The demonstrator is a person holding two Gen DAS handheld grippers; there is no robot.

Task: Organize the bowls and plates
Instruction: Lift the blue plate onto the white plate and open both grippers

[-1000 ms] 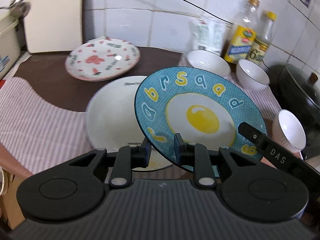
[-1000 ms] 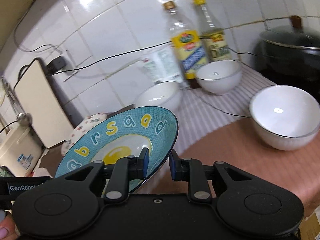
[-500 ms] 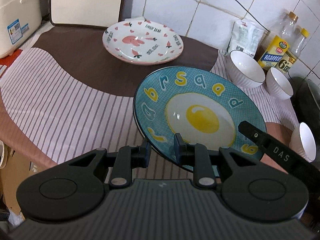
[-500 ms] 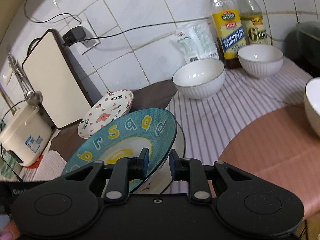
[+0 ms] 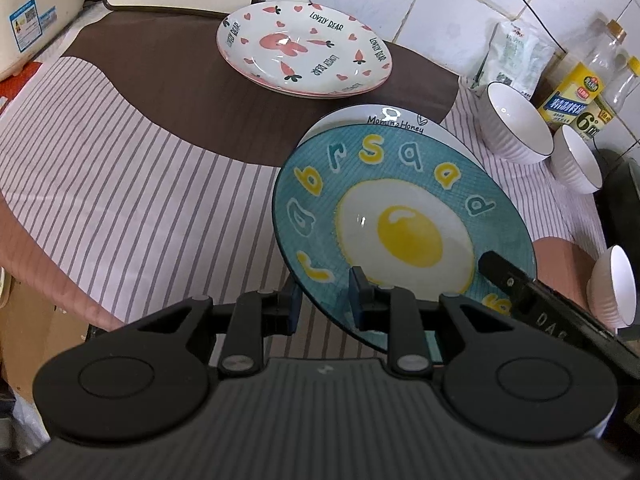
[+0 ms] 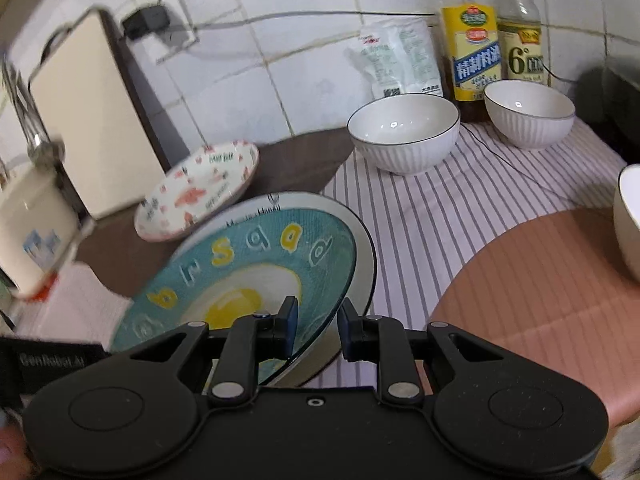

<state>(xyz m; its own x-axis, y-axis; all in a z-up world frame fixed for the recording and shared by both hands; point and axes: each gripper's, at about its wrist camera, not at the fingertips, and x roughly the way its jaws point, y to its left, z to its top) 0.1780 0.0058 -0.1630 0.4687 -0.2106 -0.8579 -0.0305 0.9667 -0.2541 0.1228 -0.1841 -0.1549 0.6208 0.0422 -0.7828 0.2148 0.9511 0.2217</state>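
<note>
Both grippers hold one thing: the blue plate [image 5: 404, 220], egg print in the middle, letters round the rim.

Left gripper [image 5: 325, 306]: jaws narrow, pinched on the plate's near-left rim. Right gripper [image 6: 314, 326]: jaws narrow, pinched on the plate's near-right rim; in the left view it shows as a black bar [image 5: 532, 300] crossing the plate's right edge.

Blue plate is tilted, left side higher in the right view, and sits just over the white plate [image 5: 400, 118], which lies flat on the worktop [image 5: 120, 184]. Only the white plate's far rim shows behind it. Cannot tell whether the two touch.

Pink plate [image 5: 304, 52], bear and carrot print, lies far and left of them on the brown part of the cloth.

Three white bowls to the right: bowl [image 6: 404, 136] and second bowl [image 6: 528, 114] far, in front of two bottles [image 6: 476, 44] and a white packet [image 6: 396, 60] at the tiled wall; third bowl [image 6: 630, 216] near the right edge.

Cream appliance [image 6: 36, 236] stands far left.
</note>
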